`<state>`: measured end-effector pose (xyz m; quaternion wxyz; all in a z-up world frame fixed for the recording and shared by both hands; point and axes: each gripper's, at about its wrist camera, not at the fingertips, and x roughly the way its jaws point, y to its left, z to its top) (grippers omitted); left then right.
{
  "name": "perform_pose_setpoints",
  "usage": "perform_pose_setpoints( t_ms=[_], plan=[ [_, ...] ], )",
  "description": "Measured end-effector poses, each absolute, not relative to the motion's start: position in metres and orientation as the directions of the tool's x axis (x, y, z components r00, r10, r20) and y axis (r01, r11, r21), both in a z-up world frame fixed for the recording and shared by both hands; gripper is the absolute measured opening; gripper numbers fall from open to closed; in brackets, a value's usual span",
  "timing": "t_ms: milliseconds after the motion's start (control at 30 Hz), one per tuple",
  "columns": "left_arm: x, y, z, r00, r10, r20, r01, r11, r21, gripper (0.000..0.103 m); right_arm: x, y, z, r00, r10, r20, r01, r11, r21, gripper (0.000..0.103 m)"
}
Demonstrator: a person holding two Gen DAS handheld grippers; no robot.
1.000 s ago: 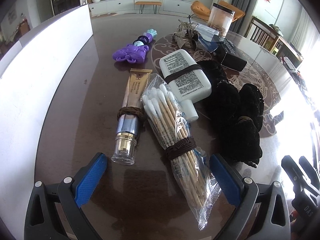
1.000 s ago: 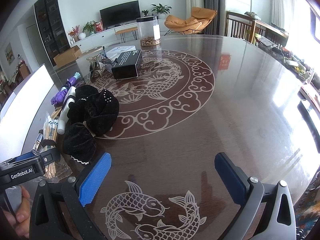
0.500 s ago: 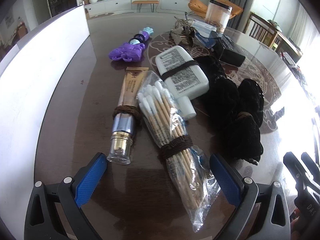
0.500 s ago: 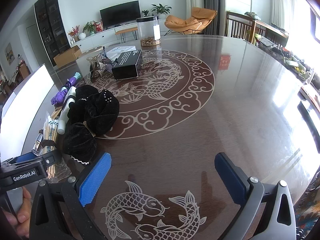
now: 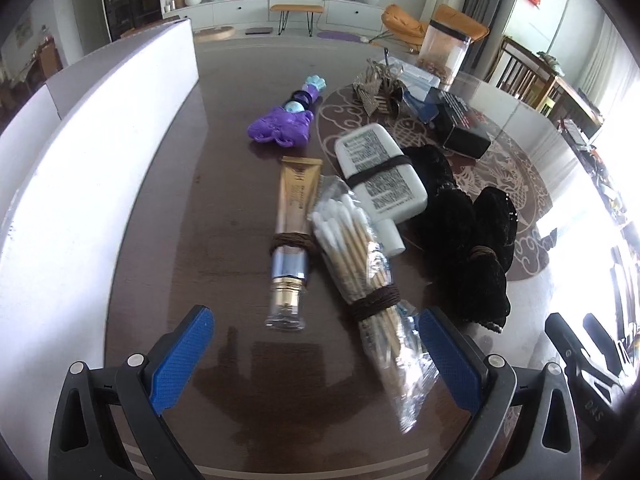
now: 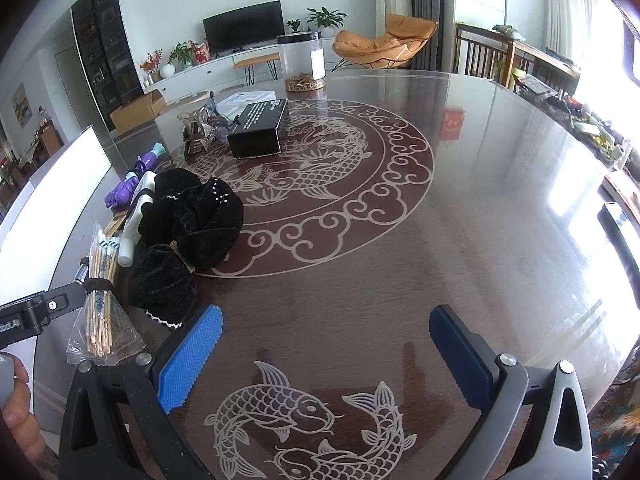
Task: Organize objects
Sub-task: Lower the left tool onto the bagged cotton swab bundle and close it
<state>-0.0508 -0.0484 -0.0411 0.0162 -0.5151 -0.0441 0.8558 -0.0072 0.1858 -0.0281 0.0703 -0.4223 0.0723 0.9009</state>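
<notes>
My left gripper (image 5: 314, 354) is open just short of a row of banded items on the dark table. A gold cosmetic tube (image 5: 294, 224) lies ahead, its clear cap nearest the fingers. A bag of cotton swabs (image 5: 362, 276) tied with a brown band lies right of it, its tail reaching between the fingers. Beyond are a white bottle (image 5: 380, 174), a purple toy (image 5: 282, 126) and black velvet cloth (image 5: 464, 232). My right gripper (image 6: 326, 354) is open over the fish inlay, holding nothing; the black cloth (image 6: 188, 224) and swabs (image 6: 102, 280) lie to its left.
A white board (image 5: 80, 152) stands along the table's left edge. A black box (image 6: 260, 128), a clear jar (image 6: 302, 62) and small ornaments (image 6: 198, 132) sit at the back. The left gripper's body (image 6: 36, 310) and a hand (image 6: 16, 408) show at the right view's left edge.
My left gripper has drawn back and shifted slightly, so the tube and swabs sit farther up the frame. The right gripper has barely moved.
</notes>
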Motion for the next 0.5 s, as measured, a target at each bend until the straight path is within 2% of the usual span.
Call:
perform_pose_setpoints(
  t_ms=[300,500],
  plan=[
    [-0.052,-0.019,-0.042,-0.478,-0.022,-0.878,-0.023,-0.999,0.038,0.103,-0.006,0.189,-0.028,-0.634,0.067,-0.770,-0.198,-0.977,0.078,0.103],
    [-0.054,-0.017,-0.042,-0.481,-0.033,-0.876,-0.025,-0.998,0.051,0.103,-0.006,0.187,-0.028,-0.634,0.067,-0.771,-0.193,-0.978,0.074,0.103]
  ],
)
